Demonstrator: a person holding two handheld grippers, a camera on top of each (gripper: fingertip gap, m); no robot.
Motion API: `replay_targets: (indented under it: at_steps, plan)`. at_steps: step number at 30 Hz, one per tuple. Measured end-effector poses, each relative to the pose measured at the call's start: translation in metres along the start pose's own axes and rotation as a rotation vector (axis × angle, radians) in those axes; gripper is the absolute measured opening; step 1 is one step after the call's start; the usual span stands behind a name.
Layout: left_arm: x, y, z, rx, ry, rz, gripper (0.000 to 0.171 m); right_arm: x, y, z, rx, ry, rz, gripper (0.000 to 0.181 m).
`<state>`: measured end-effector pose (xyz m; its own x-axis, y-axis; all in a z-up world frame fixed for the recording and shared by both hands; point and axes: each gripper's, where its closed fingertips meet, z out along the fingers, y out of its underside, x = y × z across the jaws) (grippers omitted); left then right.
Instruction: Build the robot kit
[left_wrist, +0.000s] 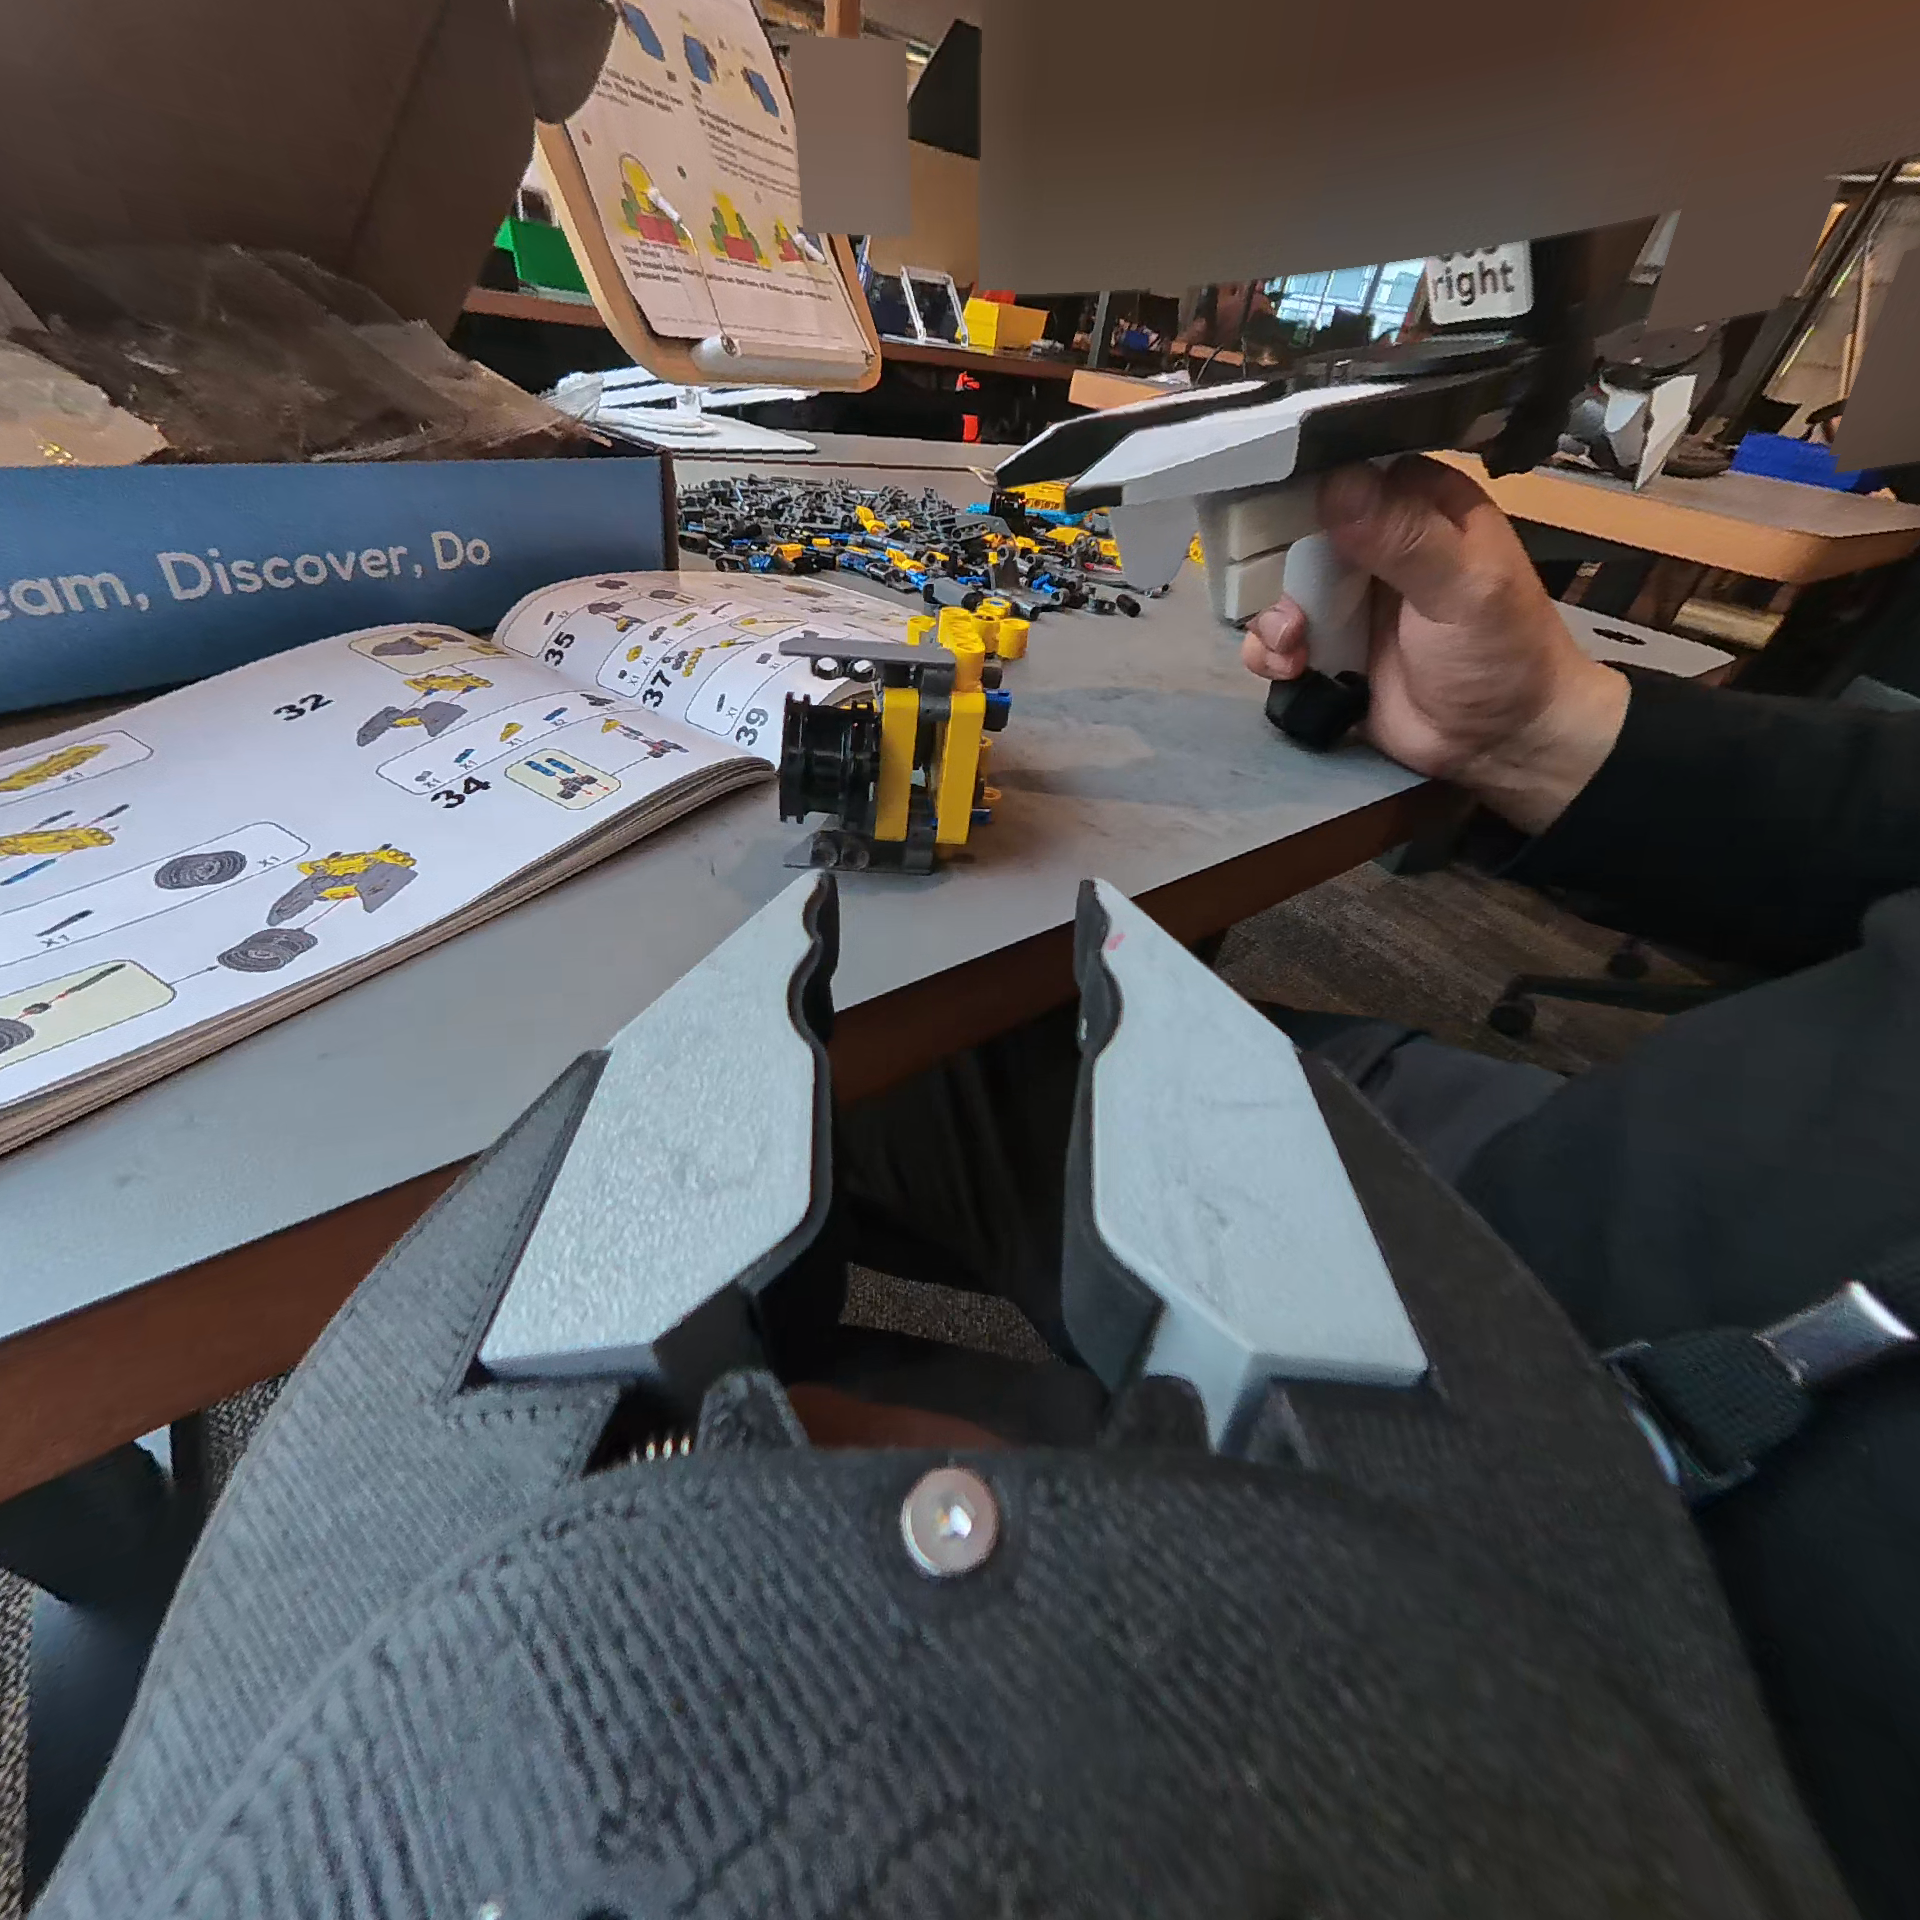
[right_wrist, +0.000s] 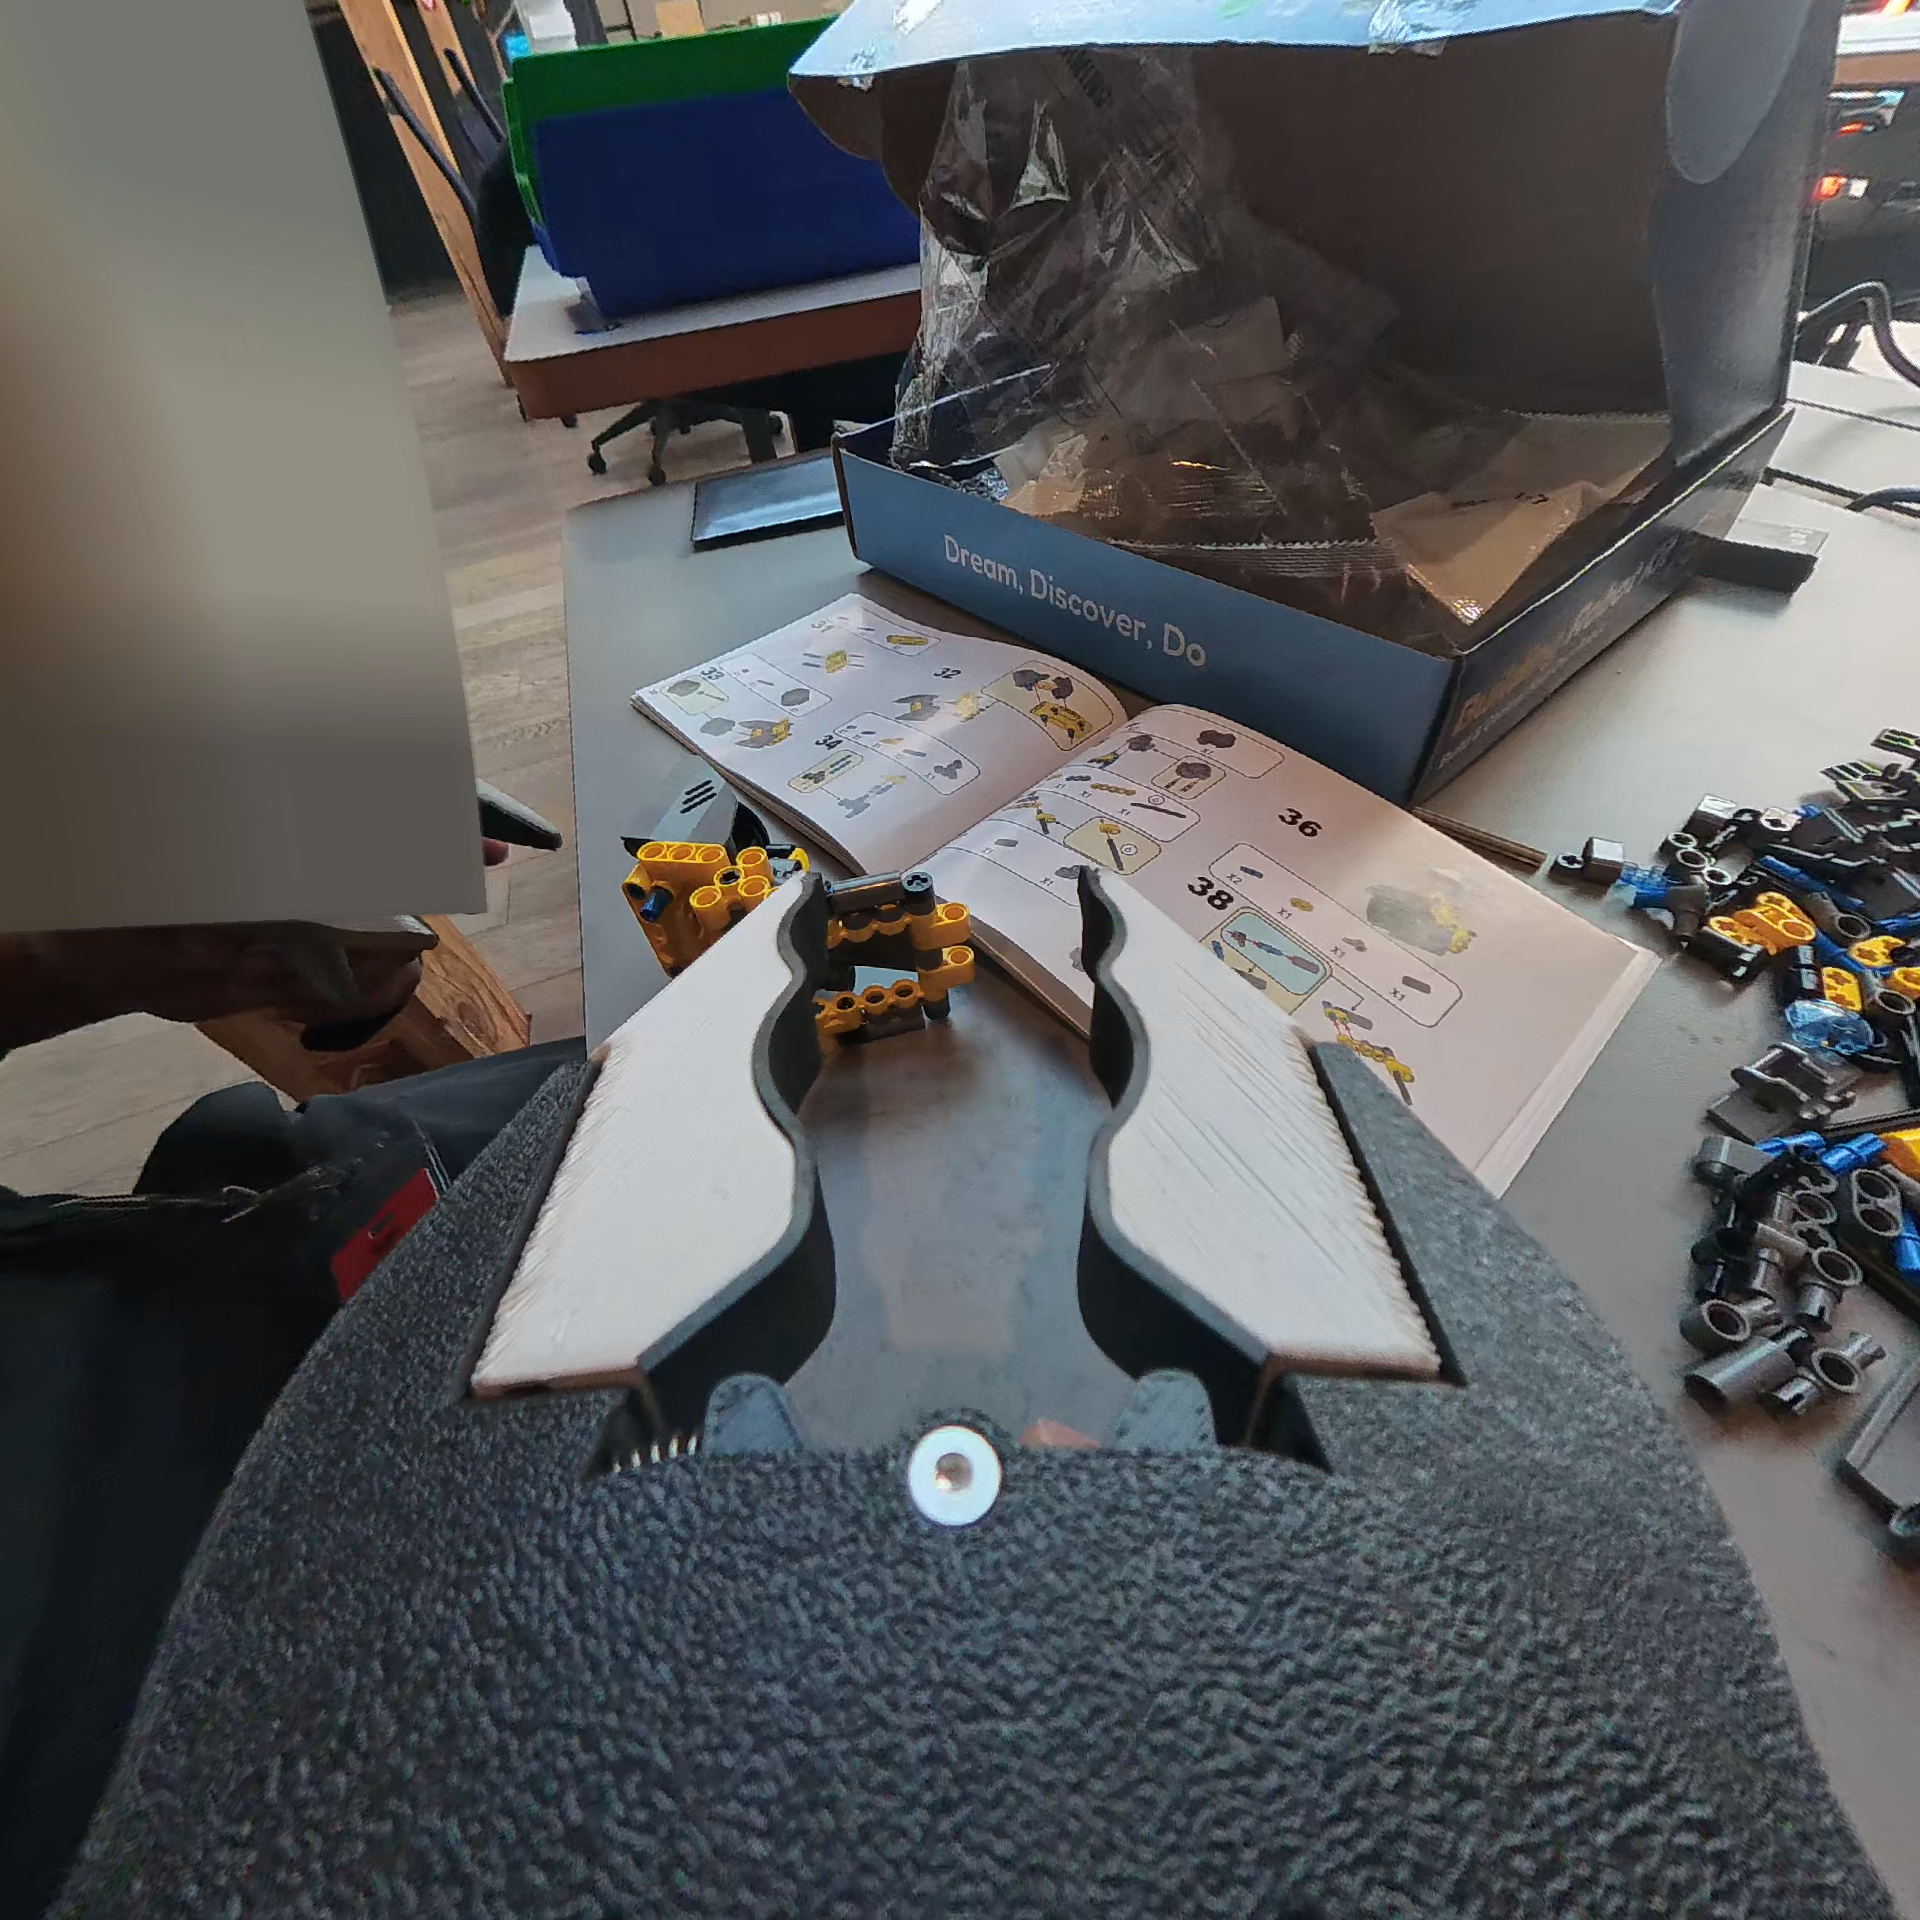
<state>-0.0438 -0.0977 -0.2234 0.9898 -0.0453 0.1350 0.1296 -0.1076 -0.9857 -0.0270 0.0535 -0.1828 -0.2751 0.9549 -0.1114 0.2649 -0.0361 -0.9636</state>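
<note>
Both grippers (left_wrist: 951, 894) (right_wrist: 940, 894) spread, near model (left_wrist: 894, 758)

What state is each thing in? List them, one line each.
Left gripper: jaws open, empty, short of the table edge.
Right gripper: jaws open, empty, above the table.
Yellow and black brick assembly: partly built, standing on the table, untouched.
Instruction booklet: lying open.
Blue cardboard box: lid up, plastic bags inside.
Loose brick parts: scattered in a pile.
</note>
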Motion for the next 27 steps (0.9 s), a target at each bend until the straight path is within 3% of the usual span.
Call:
replay_targets:
  at_steps: [27]
  plan:
    - [-0.004, 0.022, 0.007, -0.077, -0.044, 0.06, 0.043, -0.004, 0.0, 0.0, -0.003, -0.011, -0.019, 0.048]
